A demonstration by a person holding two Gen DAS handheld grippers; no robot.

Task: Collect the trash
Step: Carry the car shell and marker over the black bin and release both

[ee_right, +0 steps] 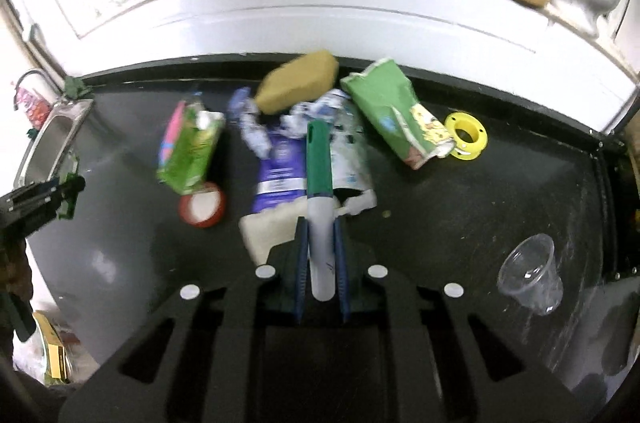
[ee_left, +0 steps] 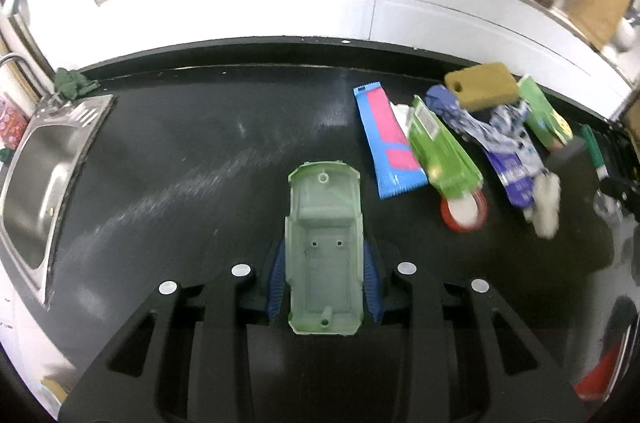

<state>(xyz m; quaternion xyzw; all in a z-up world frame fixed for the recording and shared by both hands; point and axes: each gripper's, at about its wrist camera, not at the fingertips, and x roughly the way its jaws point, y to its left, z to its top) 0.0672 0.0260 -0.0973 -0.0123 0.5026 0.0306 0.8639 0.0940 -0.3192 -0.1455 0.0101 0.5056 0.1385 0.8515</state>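
The left gripper [ee_left: 324, 277] is clamped on a pale green toy car shell [ee_left: 325, 247], held above the black countertop [ee_left: 180, 151] right of the sink [ee_left: 44, 179]. The right gripper [ee_right: 322, 255] grips a green-capped marker [ee_right: 320, 199] — over the trash pile: purple wrapper [ee_right: 276, 175], sponge [ee_right: 298, 81], green bag [ee_right: 394, 111]. Near right lies 1 clear plastic cup [ee_right: 530, 279].

No wording, brand or number can be read. The green carton [ee_left: 440, 147] carries a white barcode label and the purple wrapper [ee_right: 276, 175] carries print, both too blurred to read.
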